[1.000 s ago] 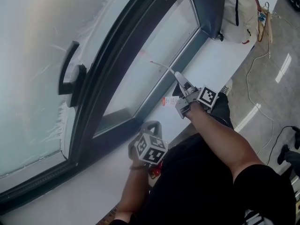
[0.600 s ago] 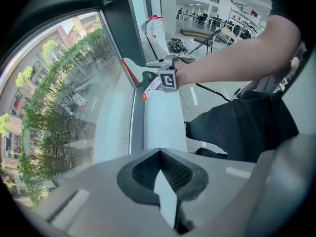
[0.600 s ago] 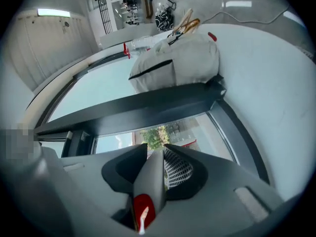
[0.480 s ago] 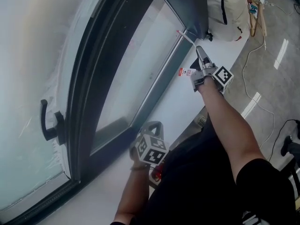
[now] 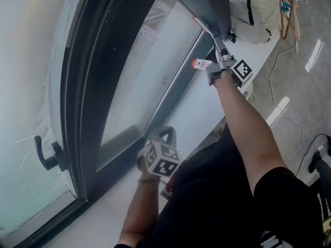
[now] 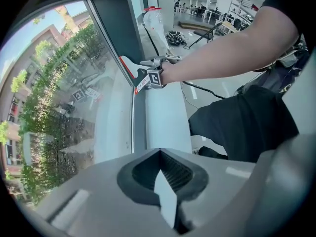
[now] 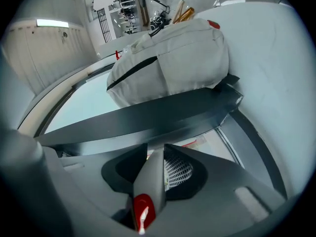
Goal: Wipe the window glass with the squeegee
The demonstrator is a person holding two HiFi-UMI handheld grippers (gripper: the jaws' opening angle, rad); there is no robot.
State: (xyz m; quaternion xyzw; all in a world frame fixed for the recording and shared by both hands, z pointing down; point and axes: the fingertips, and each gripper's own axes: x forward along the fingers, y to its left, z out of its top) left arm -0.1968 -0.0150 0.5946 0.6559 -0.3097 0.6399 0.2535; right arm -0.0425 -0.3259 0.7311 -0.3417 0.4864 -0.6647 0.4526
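The squeegee is a white handle with a thin red-edged blade and a red-and-white tag. My right gripper is shut on its handle, and the blade end reaches the far corner of the window glass by the dark frame. In the left gripper view the squeegee lies against the glass ahead. My left gripper hangs low near the sill, its jaws closed tip to tip; a thin white sliver shows between the pads.
A dark window frame with a handle stands at the left. The white sill runs below the glass. A cream bag sits at the sill's far end, with hangers and a cable beyond.
The right gripper has carried the squeegee along the glass from mid-pane to the far corner. The left gripper has stayed in place.
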